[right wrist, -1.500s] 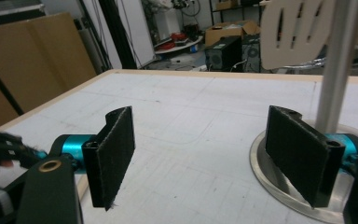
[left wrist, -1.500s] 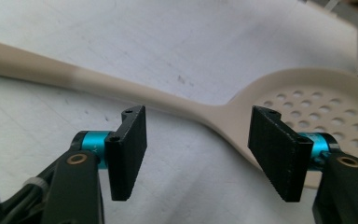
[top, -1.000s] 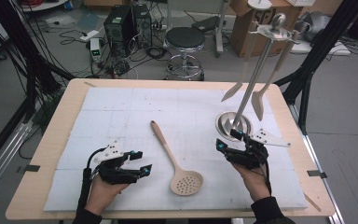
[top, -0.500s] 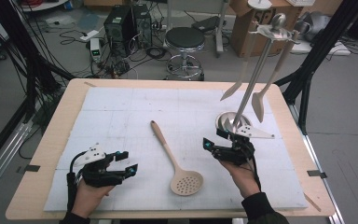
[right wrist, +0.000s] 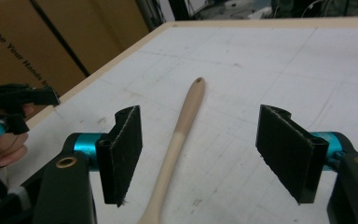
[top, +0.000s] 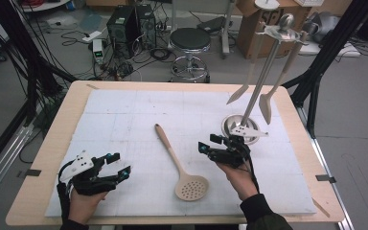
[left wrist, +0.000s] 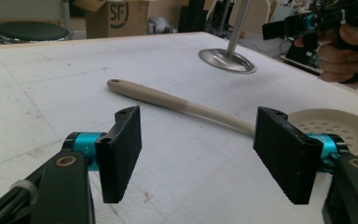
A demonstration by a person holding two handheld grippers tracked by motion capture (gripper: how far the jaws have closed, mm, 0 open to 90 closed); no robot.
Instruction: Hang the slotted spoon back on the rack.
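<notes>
**Ann:** Cluttered workshop floor behind, cables and a black round stool (top: 190, 39), and up front a wooden table topped with a white gridded mat (top: 124, 115). From the high view, a beige slotted spoon with a long handle (top: 177, 163) lies loose in the middle of the mat, bowl toward the person.

**Ben:** And a tall steel utensil stand on a round base (top: 240, 128) sits at the right, with pale utensils hanging from its top. The right gripper (top: 209, 144) hovers just in front of that base, jaws apart, aimed at the spoon handle. The left gripper (top: 118, 164) rests low at the near left, jaws apart too.

**Ann:** Left gripper view now: both black pads spread wide, nothing between them, the spoon (left wrist: 200, 109) lying across the mat beyond, its perforated bowl at the right pad.

**Ben:** Right gripper view: jaws wide open, the spoon handle (right wrist: 181, 128) running up between them, nearer the left pad.

**Ann:** My guess is a pickup with the right. Best to centre the handle between the pads, drop low to the mat, and close across the handle's width so it doesn't roll.
</notes>
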